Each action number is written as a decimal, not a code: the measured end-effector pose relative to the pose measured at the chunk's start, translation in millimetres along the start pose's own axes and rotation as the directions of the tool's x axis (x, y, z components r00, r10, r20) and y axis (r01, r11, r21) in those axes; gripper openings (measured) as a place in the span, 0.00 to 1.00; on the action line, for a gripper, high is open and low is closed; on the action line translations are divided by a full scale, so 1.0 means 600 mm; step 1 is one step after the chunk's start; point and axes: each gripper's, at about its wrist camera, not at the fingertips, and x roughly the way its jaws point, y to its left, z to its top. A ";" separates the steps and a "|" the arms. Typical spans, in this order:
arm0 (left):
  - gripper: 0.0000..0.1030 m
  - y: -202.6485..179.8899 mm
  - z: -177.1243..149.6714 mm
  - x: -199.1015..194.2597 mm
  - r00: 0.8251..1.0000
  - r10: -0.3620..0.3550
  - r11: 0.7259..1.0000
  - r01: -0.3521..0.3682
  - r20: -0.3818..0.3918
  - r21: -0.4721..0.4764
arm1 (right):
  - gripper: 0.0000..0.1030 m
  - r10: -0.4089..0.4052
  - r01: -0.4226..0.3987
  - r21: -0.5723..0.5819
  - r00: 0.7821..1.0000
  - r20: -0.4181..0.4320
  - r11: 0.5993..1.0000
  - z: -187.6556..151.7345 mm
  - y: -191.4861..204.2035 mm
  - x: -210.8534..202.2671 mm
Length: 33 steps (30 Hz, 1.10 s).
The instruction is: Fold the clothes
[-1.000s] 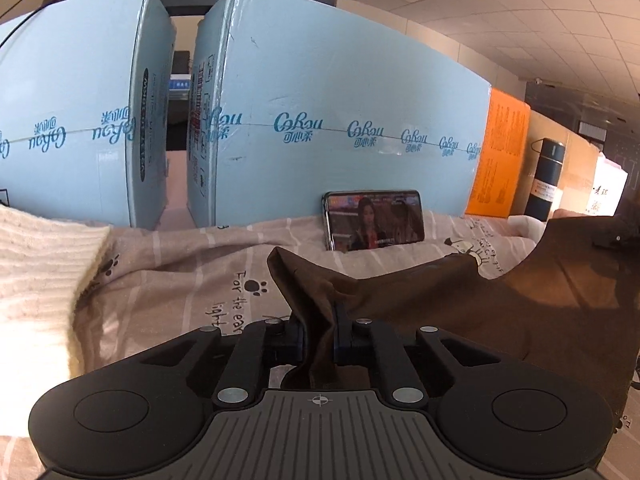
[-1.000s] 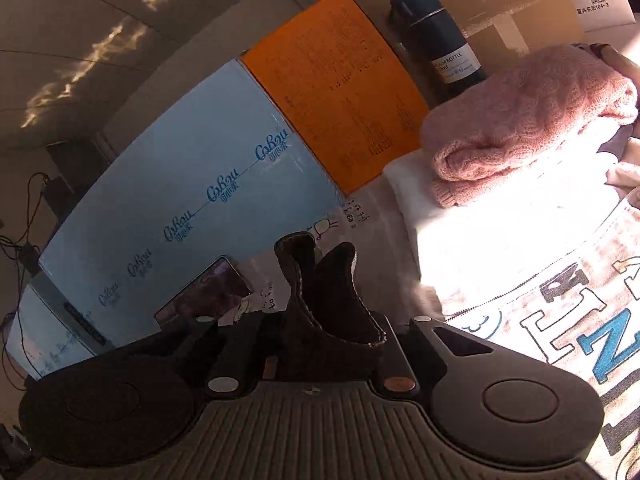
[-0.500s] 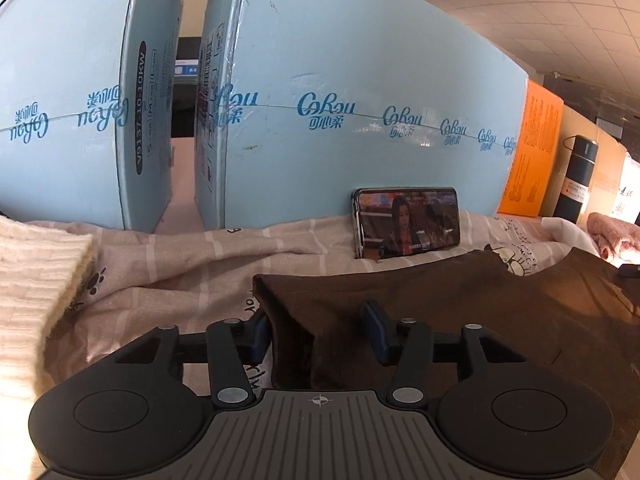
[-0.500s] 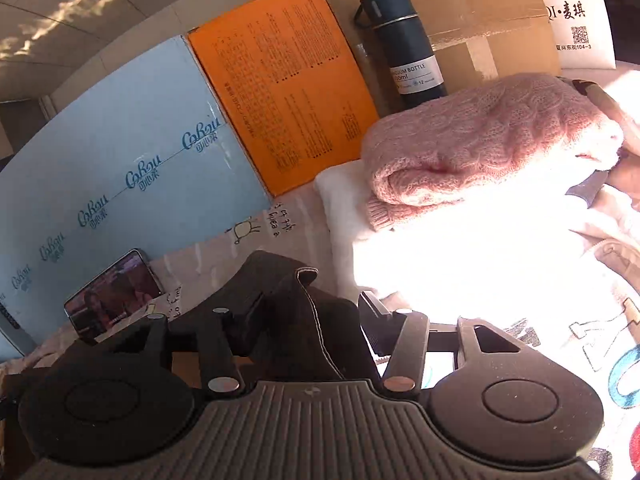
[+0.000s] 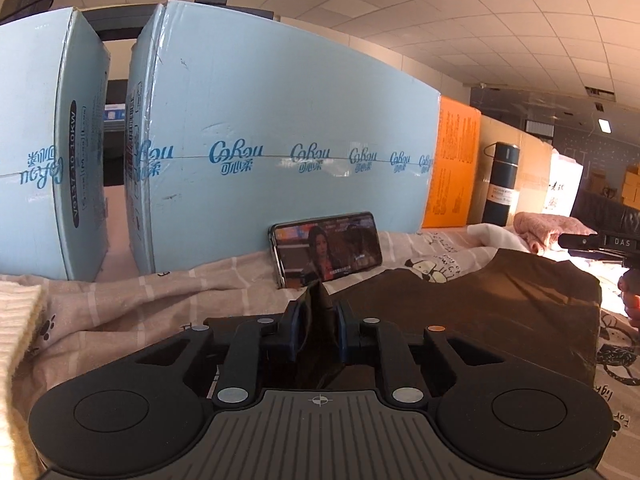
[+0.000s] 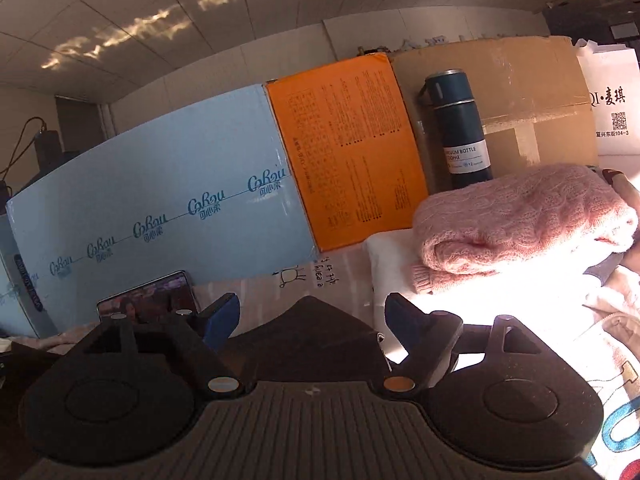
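On printed bedsheet (image 5: 132, 300) | left gripper (image 5: 318, 316) pinches dark brown cloth garment (image 5: 500, 300) corner, likely for folding | right gripper (image 6: 312, 312) spread wide, empty

Brown garment (image 5: 480, 312) spread flat on patterned bedsheet (image 5: 160, 300), near corner bunched upright.

Left gripper (image 5: 318, 316) pinches a fold of the brown garment (image 5: 500, 308); a phone (image 5: 326, 254) leans against the blue box (image 5: 280, 160).

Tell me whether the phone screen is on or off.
On. The phone, propped on its side against the blue box, shows a bright video picture with people.
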 end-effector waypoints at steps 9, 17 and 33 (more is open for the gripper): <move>0.07 -0.033 0.009 -0.055 0.994 -0.025 0.999 0.020 0.109 0.043 | 0.89 0.319 -0.374 -0.328 0.924 -0.212 0.867 0.012 0.117 0.040; 0.07 -0.089 -0.008 -0.109 0.977 -0.135 0.984 0.112 0.166 0.140 | 0.94 0.489 -0.615 -0.571 0.785 -0.379 0.545 0.006 0.256 0.124; 0.32 -0.059 -0.029 -0.071 0.997 -0.031 0.998 0.027 0.067 0.056 | 0.32 0.540 -0.777 -0.445 0.629 -0.559 0.445 -0.029 0.313 0.235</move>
